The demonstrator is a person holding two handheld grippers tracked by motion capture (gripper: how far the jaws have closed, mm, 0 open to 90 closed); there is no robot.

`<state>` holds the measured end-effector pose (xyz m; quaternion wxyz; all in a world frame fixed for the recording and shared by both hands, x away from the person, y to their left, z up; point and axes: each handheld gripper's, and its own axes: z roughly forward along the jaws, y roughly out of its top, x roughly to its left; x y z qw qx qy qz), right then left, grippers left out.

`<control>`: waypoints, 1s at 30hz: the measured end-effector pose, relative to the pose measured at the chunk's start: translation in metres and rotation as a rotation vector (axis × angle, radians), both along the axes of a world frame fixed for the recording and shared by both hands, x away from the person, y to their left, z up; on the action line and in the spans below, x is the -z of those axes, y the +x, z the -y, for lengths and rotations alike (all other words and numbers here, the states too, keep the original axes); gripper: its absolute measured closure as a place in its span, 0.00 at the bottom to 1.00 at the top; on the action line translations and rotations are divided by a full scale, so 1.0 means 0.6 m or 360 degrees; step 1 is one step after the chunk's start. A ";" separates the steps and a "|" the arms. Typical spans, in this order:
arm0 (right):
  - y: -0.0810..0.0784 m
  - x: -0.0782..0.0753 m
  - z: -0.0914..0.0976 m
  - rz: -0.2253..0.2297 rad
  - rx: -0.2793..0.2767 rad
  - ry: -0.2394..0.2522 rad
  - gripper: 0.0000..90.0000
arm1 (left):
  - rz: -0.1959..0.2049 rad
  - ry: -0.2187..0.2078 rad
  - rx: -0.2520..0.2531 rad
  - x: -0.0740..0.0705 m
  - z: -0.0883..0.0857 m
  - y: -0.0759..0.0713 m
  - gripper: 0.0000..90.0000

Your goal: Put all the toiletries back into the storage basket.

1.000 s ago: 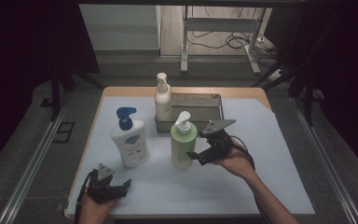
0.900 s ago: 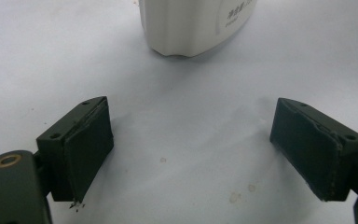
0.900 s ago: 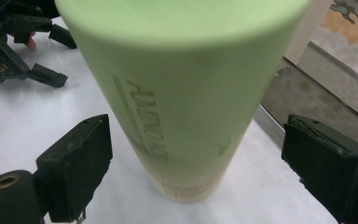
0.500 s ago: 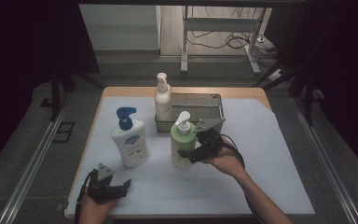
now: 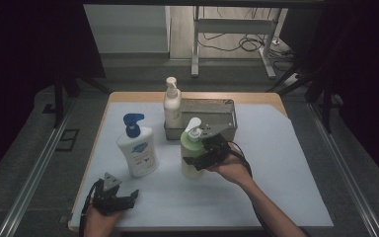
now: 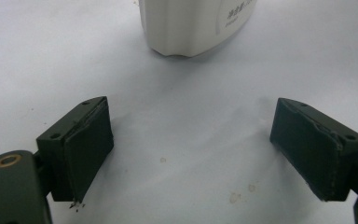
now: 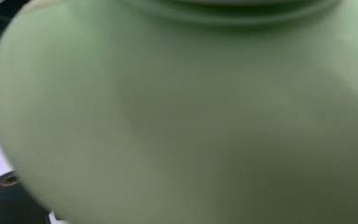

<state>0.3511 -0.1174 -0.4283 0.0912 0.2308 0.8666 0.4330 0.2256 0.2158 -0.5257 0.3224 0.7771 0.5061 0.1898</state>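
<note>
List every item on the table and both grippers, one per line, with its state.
Green pump bottle: upright on the white sheet, right gripper around its body.
White bottle with blue pump: upright, untouched.
Cream pump bottle: upright beside the tray.
Metal tray: sits at the far side, contents not discernible.
Left gripper: open, nothing between its fingers.
Right gripper: at the green bottle, grip not discernible.

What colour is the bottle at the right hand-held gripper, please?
Pale green bottle with a white pump; clearest in the high view.
</note>
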 end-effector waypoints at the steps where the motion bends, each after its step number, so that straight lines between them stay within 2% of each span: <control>1: -0.002 -0.001 0.000 0.0013 0.0002 -0.0014 0.12 | 0.0000 0.0000 0.0000 0.000 0.000 0.000 0.14; 17: -0.012 -0.012 -0.002 0.0027 0.0035 -0.0078 0.13 | 0.0000 0.0001 0.0001 0.000 0.000 0.000 0.14; 24: -0.010 -0.034 0.005 0.0023 0.0048 -0.0047 0.13 | 0.0000 0.0001 0.0001 0.000 0.000 0.000 0.14; 30: -0.006 -0.055 0.009 0.0046 0.0057 -0.0060 0.13 | 0.0002 0.0004 0.0005 0.000 0.000 0.000 0.14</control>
